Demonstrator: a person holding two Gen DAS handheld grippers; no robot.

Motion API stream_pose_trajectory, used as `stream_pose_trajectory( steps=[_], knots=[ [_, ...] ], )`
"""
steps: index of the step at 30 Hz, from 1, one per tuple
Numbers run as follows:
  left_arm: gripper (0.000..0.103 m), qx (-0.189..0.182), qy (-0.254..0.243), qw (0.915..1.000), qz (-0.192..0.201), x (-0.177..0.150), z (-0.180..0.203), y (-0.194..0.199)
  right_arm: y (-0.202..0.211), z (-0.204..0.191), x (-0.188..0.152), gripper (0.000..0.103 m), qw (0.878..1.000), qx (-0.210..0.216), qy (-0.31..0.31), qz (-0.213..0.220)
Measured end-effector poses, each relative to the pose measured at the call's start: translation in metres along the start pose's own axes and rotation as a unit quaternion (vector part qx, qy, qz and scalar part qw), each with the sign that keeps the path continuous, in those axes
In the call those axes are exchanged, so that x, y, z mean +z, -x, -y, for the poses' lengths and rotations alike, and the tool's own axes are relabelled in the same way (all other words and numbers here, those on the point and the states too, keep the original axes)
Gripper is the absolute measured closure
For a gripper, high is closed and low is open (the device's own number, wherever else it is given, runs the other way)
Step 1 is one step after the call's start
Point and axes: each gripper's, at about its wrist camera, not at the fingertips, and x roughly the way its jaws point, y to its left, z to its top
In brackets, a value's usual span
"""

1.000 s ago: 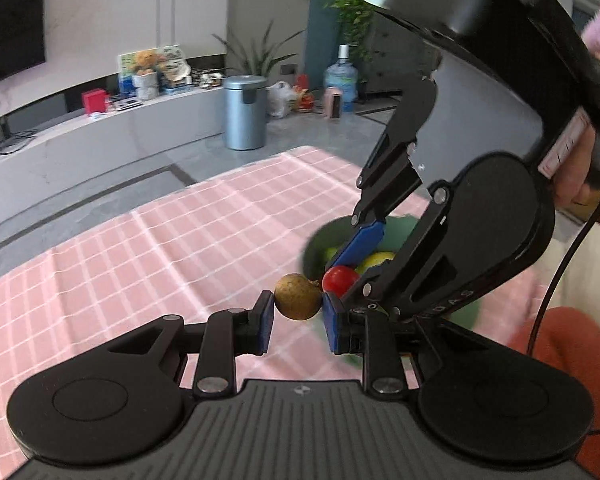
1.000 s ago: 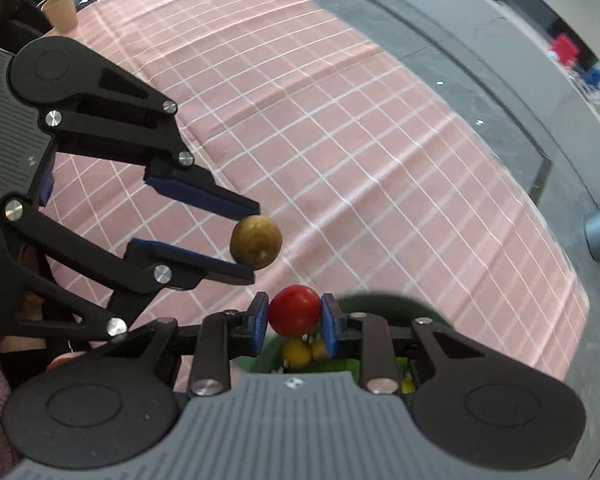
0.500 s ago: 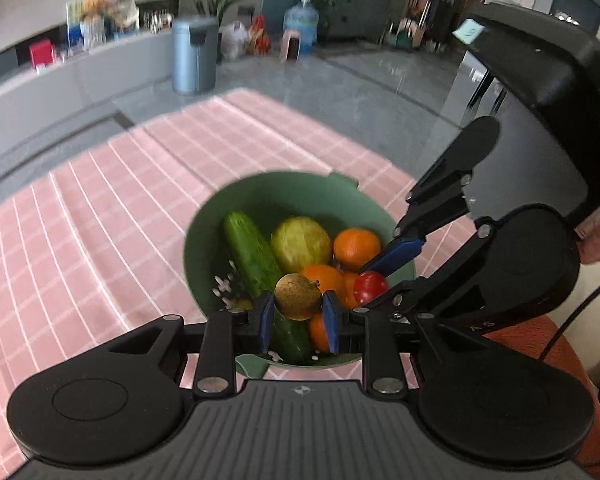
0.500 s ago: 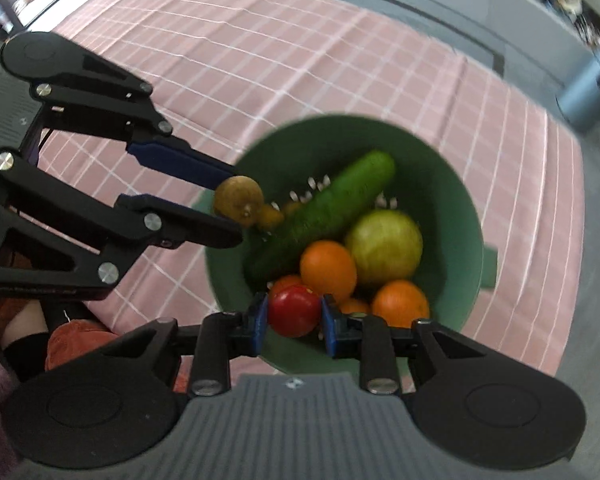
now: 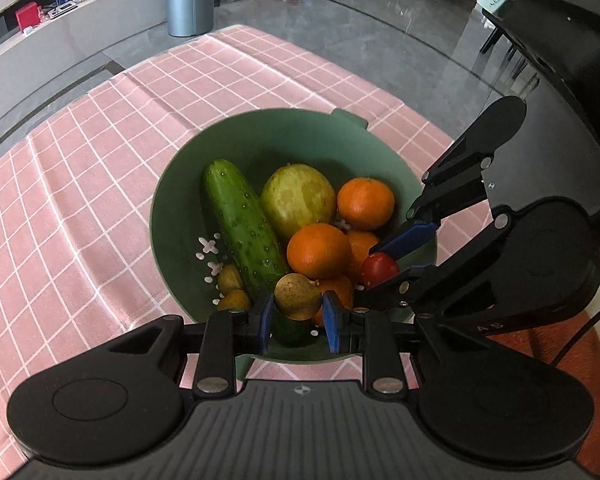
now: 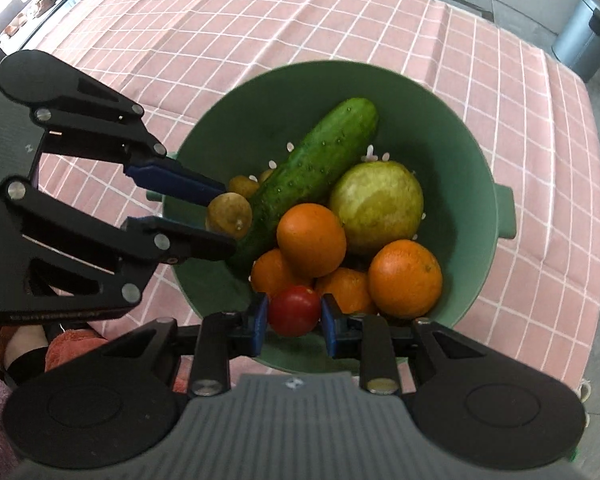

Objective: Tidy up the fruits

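Fruits held over green bowl

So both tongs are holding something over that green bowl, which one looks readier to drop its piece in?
Probably the right. Its tongs hold the red tomato low against the oranges piled in the green bowl. The left tongs grip a small brownish fruit over the cucumber, where it might roll.

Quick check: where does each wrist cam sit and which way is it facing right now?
Left wrist: on the left tool, looking steeply down into the green bowl; own blue fingers grip a brown fruit.
Right wrist: on the right tool, looking down into the bowl; own fingers grip a red tomato.
Shared: bowl, cucumber, each other's tool.
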Motion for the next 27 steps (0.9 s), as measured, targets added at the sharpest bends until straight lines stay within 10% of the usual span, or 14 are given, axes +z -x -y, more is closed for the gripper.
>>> stream_pose_trajectory(
  steps=[16, 27],
  knots=[
    [0.063, 0.015, -0.004, 0.9999, 0.002, -0.001, 0.004, 0.001, 0.010, 0.001, -0.004, 0.068, 1.000, -0.016, -0.009, 0.008],
    [0.059, 0.098, 0.000, 0.9899, 0.102, -0.012, 0.015, 0.079, 0.077, -0.023, -0.010, 0.067, 0.992, -0.084, -0.019, 0.092]
  ],
)
